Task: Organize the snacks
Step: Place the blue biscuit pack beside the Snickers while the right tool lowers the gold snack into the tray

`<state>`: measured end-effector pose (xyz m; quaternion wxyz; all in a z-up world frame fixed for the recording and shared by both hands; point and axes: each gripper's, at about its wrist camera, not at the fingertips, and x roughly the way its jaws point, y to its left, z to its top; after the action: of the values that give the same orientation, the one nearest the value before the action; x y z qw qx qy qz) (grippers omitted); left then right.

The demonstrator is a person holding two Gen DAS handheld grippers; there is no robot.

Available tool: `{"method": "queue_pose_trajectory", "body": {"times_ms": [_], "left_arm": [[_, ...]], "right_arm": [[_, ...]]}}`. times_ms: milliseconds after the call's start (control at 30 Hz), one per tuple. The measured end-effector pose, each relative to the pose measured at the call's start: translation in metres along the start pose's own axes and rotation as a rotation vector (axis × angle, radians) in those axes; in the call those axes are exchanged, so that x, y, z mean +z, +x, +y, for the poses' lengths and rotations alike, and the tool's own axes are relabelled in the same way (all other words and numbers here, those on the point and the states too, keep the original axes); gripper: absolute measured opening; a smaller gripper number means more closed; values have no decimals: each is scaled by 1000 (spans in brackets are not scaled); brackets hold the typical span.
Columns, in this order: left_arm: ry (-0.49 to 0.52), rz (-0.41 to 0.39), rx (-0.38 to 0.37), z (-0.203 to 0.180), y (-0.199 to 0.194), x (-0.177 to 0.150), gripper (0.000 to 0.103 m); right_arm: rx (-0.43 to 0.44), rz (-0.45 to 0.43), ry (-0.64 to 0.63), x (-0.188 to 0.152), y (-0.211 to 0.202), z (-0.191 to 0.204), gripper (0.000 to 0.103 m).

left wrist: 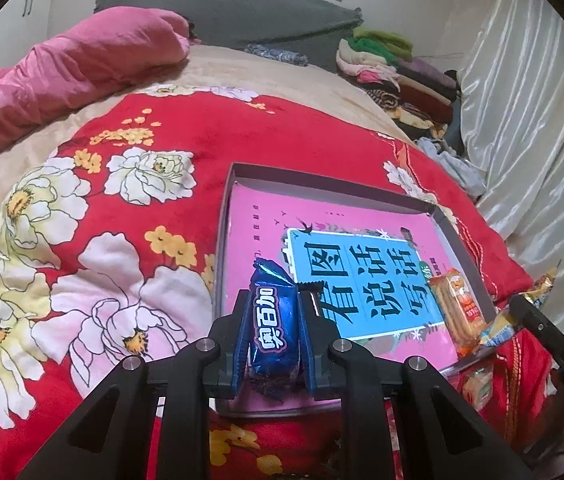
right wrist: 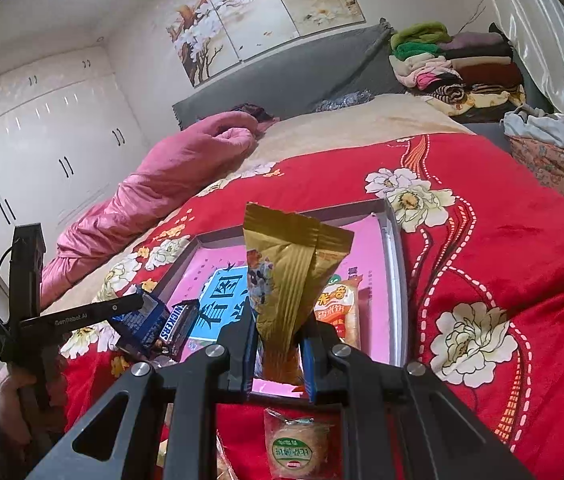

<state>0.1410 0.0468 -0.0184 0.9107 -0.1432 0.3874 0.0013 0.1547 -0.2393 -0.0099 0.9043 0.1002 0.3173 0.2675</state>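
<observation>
left gripper (left wrist: pixel 272 320) clamps blue snack (left wrist: pixel 270 320), right gripper (right wrist: pixel 280 344) gold packet (right wrist: pixel 289 276), above box (left wrist: pixel 238 184); light, crinkly, slippery; grip mid-body.

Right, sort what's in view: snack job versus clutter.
Job:
- blue snack pack, in left gripper
- gold snack pack, in right gripper
- orange biscuit pack
- Snickers bar
- round cookie
- tray

Clutter:
- pink quilt
- folded clothes
</observation>
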Motion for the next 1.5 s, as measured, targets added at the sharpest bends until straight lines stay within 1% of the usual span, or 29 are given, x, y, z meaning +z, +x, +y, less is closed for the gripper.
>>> {"method": "queue_pose_trajectory", "body": {"times_ms": [167,533,667,833,967,1133,1500], "left_arm": [[-6,7,-21,-2,1,-2,23],[-23,23,-67,-5,3,-4,23],[-59,42,-104,-4,5,-4,23],[-59,42,-106,-6,5,-6,23],[-60,44,-97,-6,7,-7,23],[-70,47,-93,-2,8,-7,23],[-89,49,-88,5,9,-6,23]], "right_arm": [[22,16,15,-2,5,-1,20],[39,64,40,-9,16,-5,20],[41,73,61,-10,18,-8,20],[51,80,104,-11,19,-16,20],[34,84,110,-11,20,-19,20],[-6,90,94,-11,20,-18,20],[-46,94,83,-11,18,-20,21]]}}
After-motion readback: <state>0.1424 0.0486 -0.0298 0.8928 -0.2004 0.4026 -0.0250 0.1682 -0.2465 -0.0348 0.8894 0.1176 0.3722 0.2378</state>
